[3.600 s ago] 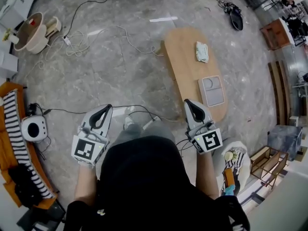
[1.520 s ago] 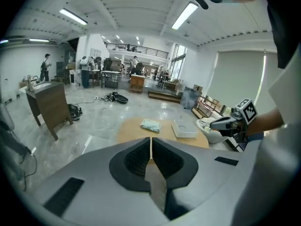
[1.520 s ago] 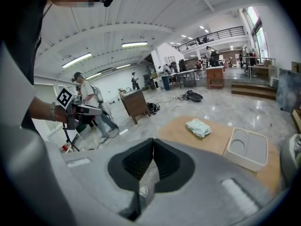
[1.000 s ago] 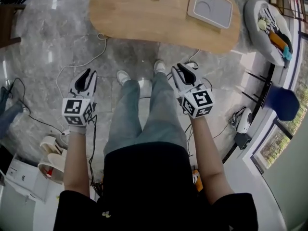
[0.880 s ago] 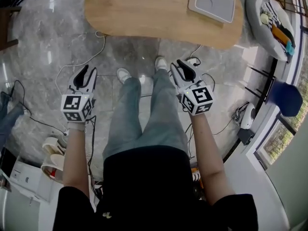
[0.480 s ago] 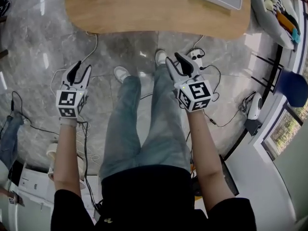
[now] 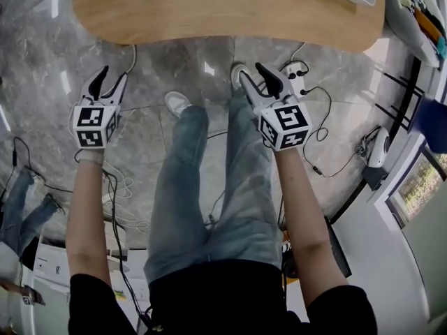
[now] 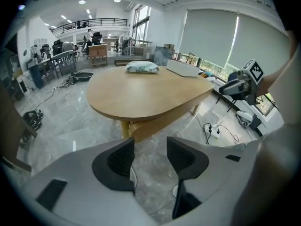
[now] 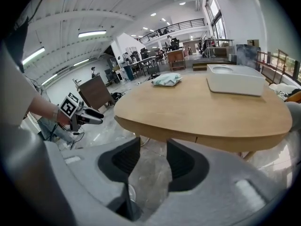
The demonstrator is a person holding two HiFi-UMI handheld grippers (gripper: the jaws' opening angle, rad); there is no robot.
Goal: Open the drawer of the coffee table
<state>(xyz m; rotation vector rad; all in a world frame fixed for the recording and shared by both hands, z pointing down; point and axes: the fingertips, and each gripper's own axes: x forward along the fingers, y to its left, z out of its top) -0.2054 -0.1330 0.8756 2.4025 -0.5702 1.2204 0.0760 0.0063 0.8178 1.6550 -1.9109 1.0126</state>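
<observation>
Both of my tools are short of the desk (image 7: 209, 9) and neither has hold of anything. The left hand-held gripper (image 7: 114, 74) has just been opening. In its own view the jaws stand wide apart, with only the grey marbled floor (image 7: 160, 54) between the pads. The right hand-held gripper (image 7: 251, 72) has just been opening too. Its gap is a little narrower, and again only floor shows in it. From the head view, both point toward the desk's near edge without touching it. The left one is out over bare floor beside the jeans-clad legs (image 7: 209, 187), and the right one is over the foot, near a white power strip (image 7: 293, 82). The oval wooden top carries a white tray (image 9: 235, 79) and, further back, a crumpled pale bundle (image 9: 164, 80). As for the drawer, the right gripper view shows the wooden band under the top straight ahead. A thin upright seam (image 9: 195, 139) runs down it — I can't tell whether that is the drawer's edge, and no handle is clear to me.
</observation>
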